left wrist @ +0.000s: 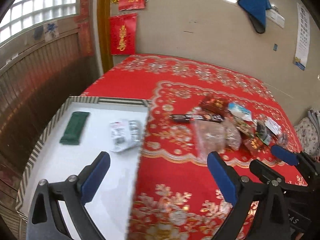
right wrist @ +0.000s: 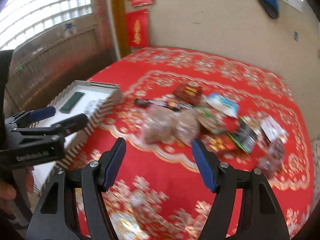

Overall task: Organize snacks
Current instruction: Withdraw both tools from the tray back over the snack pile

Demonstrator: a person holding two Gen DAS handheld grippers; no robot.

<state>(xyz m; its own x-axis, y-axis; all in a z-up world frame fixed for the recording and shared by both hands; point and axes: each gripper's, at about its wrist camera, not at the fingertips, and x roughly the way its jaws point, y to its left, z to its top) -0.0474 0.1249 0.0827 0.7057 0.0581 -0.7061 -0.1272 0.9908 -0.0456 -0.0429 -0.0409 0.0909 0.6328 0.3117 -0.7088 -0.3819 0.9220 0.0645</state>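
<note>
Blue-padded jaws of the left hand-held gripper (left wrist: 158, 177) stand spread wide with nothing between them, hanging over the near edge of a striped-rimmed tray (left wrist: 50, 124) whose white floor fills the space under its left finger. Two snacks already lie in that tray ahead of it: a dark green packet (left wrist: 74, 128) to the left and a white printed pouch (left wrist: 125, 135) nearer the centre, set apart from each other, apparently the start of a sorted row.

To its right, the right hand-held gripper (right wrist: 158, 164) also hangs released and empty over the red floral counter (right wrist: 160, 172), its jaws parted about the width of a small bag. Just ahead of its fingertips sits the unsorted heap: two clear bags of brownish sweets (right wrist: 160, 124) nearest, a long dark bar (right wrist: 160, 103) and a red box (right wrist: 188, 92) behind them, a blue-and-white pouch (right wrist: 224, 104) and several more wrappers trailing off to the right, blurred beyond naming.

Both tools point down at a slant toward the pile, which suggests the next pick comes from the heap's near edge; most of the sorting looks undone. The soft clear bags, judged by their slack shape, may sag or slip in a narrow pinch.
</note>
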